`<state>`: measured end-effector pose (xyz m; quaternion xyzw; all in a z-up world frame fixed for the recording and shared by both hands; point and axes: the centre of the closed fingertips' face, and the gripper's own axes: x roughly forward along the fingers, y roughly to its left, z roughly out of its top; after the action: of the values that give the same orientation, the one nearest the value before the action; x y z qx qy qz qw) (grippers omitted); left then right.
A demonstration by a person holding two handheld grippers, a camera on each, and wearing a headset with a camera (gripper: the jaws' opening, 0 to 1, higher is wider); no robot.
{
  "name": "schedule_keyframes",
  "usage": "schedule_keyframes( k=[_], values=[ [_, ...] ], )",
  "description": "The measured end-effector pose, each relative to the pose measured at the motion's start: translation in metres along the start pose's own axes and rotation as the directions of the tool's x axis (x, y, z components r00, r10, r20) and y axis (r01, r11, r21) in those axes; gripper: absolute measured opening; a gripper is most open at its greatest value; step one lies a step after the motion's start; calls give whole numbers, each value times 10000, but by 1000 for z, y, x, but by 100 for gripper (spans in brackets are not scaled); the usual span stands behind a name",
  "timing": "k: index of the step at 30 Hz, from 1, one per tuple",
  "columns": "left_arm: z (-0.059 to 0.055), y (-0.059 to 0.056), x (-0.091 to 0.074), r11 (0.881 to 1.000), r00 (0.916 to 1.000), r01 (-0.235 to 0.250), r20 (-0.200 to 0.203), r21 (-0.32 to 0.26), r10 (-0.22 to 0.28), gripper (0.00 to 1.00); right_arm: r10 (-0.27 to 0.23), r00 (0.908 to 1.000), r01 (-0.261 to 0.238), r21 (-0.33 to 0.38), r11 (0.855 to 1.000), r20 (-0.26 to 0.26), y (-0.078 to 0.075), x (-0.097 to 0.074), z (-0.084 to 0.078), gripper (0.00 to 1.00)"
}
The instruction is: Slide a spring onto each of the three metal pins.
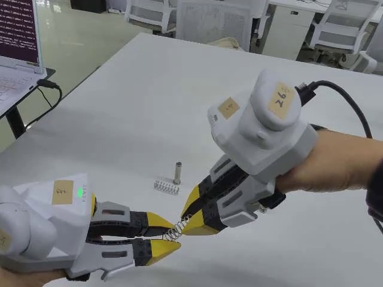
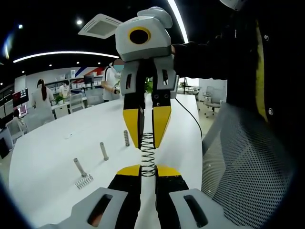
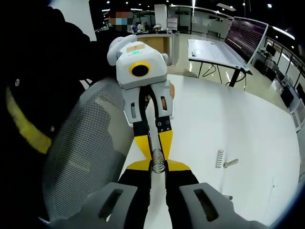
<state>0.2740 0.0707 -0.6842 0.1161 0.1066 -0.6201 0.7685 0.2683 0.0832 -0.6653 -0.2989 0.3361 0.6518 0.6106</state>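
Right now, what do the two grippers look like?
Both have white-grey housings and black jaws with yellow tips. The right gripper carries a tan sticker marked 26 and a black cable; the left gripper has a green light. The sleeve is dark.

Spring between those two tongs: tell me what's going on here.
A person holds a gripper in each hand. The left tongs and the right tongs are each shut on one end of the same spring, held in the air just above the white table. A second spring lies beside an upright metal pin, which looks bare. The held spring is on no pin yet.
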Motion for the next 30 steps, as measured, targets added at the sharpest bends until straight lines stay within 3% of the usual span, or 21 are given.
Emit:
schedule_keyframes(
  k=[25,30],
  values=[
    [0,4,2,9999,9998,-134,124,0,134,3,-123,9979,104,-302,9995,-630,-5,-1,0,7],
    [-2,4,2,9999,9999,-147,50,-87,147,8,-227,9968,200,-350,9992,-763,-8,0,-4,7]
  ],
)
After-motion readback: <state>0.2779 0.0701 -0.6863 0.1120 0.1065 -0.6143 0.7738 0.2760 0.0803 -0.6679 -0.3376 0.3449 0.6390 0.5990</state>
